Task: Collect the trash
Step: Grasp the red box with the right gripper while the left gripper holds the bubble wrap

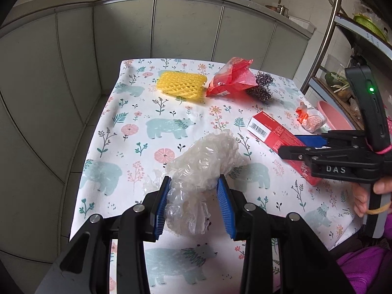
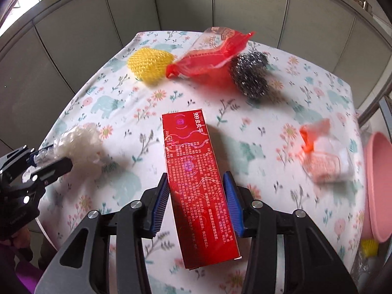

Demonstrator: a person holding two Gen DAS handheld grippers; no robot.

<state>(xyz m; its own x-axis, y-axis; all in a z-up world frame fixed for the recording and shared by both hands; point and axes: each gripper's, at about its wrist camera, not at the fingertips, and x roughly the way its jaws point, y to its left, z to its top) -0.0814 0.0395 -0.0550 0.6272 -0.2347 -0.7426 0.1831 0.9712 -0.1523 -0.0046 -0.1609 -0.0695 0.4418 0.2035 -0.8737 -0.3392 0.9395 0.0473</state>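
The left gripper [image 1: 193,191] jaws pinch a crumpled clear plastic bag [image 1: 205,161]. The right gripper [image 2: 197,191] jaws clamp a red box [image 2: 196,171] lengthwise above the table [image 2: 281,112].

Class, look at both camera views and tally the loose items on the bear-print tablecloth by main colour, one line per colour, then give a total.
Red: 2, the red box and red wrapper
Yellow: 1, the foam net
Clear: 1, the crumpled plastic
Silver-grey: 1, the steel scourer
Orange and white: 1, the small packet
Total: 6
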